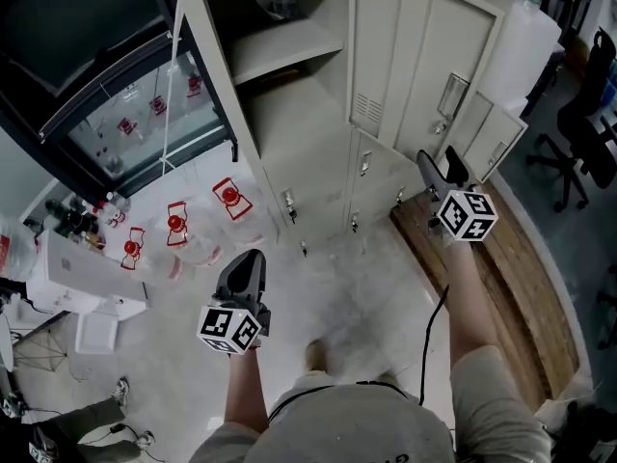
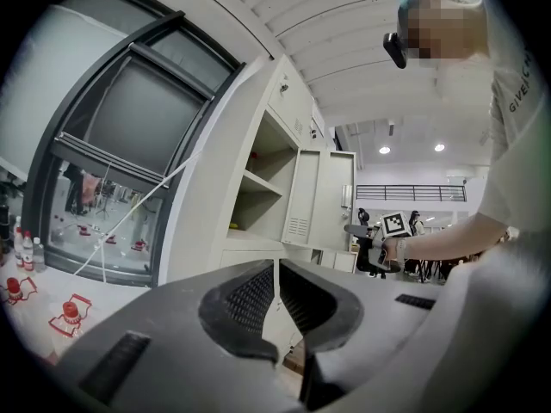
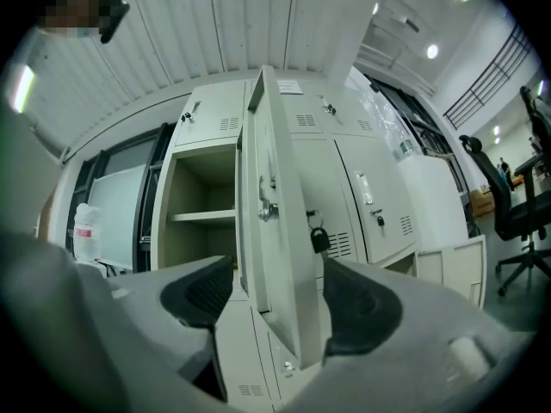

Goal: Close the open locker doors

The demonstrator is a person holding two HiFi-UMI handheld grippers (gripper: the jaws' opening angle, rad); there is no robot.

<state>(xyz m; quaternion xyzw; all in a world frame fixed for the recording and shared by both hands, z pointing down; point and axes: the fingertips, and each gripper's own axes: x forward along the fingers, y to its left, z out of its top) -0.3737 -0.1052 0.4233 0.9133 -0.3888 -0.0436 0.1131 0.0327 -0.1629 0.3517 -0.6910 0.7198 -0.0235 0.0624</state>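
**Spotter:** Your right gripper (image 3: 275, 298) has its fingers spread wide. The free edge of the open locker door (image 3: 280, 231) lines up with the gap between them. The left finger is just beside the door's inner face, where the latch sits. The right finger stands further off, on the side where the padlock (image 3: 319, 240) hangs. Neither pad presses on the metal. I cannot tell whether the edge is inside the gap or just past the tips.

**Checker:** Your head view agrees. The right gripper (image 1: 442, 174) sits at the near bottom corner of the open locker door (image 1: 439, 56). That door juts out toward you from the upper row, to the right of the open compartment and its shelf (image 1: 280, 51). Further right, a lower door (image 1: 494, 133) also stands out from the row, apart from both your grippers.

**Spotter:** Your left gripper (image 2: 275, 295) has its fingers drawn almost together, with only a thin slit between the ribbed pads and nothing in it.

**Checker:** You hold that left gripper (image 1: 251, 258) low and to the left, over the pale floor. It points at the lockers and is well apart from the open locker door.
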